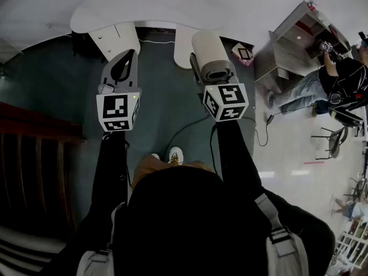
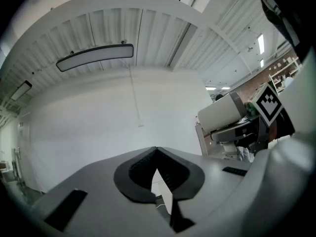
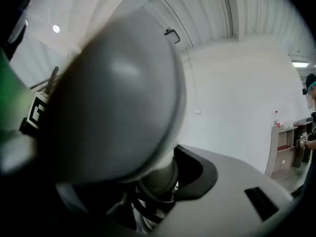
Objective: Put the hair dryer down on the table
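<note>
Hair dryer (image 1: 210, 49) is in the air just short of the desk (image 1: 115, 10) edge, not set down yet. Right claw (image 1: 214, 69) is clamped on its narrow handle, and the fat barrel fills the right gripper view above the jaws. My guess: rigid plastic shell, smooth and a bit slippery, top-heavy, so it'll want to pivot in the grip. The handle is the right hold; keep it clamped until the barrel rests on the desk. Can't pick out its cord. Left claw (image 1: 122, 68) has tips together, empty, beside it.
</note>
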Available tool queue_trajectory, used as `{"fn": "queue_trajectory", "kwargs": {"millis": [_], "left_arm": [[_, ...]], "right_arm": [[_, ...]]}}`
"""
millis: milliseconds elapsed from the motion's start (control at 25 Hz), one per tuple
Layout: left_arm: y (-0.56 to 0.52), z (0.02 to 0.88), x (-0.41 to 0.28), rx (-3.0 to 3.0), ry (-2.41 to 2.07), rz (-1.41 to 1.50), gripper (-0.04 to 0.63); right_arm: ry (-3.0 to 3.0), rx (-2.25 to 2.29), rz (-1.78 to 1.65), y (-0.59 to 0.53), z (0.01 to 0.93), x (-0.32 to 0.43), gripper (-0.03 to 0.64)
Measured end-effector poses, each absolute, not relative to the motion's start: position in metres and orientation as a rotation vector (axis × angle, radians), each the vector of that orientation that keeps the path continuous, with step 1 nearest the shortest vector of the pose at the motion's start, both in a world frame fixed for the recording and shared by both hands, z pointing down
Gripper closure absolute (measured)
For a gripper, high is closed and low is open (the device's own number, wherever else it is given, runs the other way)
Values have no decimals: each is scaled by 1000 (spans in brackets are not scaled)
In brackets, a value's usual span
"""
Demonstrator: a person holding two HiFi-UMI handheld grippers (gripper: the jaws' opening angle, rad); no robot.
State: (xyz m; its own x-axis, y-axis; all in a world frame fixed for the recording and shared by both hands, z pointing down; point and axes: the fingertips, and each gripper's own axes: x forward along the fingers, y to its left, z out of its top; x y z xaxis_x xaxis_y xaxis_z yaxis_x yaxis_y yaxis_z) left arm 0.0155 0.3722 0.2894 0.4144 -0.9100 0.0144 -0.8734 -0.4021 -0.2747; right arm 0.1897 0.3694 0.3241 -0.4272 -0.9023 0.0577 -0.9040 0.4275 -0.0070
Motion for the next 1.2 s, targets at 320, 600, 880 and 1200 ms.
{"fn": "queue_trajectory", "kwargs": {"millis": [320, 600, 880, 1200], "left_arm": [[367, 296, 18, -2447, 1578, -236, 580], [365, 296, 19, -2442, 1581, -239, 580], [365, 294, 25, -2441, 1586, -238, 580], [353, 297, 21, -2428, 1591, -238, 580]], "right_arm": [[-2609, 1656, 54, 367, 331, 194, 400], [-2633, 1660, 77, 368, 330, 197, 400], [-2627, 1654, 78, 369, 335, 204, 400], [-2640, 1638, 68, 355, 339, 199, 400]]}}
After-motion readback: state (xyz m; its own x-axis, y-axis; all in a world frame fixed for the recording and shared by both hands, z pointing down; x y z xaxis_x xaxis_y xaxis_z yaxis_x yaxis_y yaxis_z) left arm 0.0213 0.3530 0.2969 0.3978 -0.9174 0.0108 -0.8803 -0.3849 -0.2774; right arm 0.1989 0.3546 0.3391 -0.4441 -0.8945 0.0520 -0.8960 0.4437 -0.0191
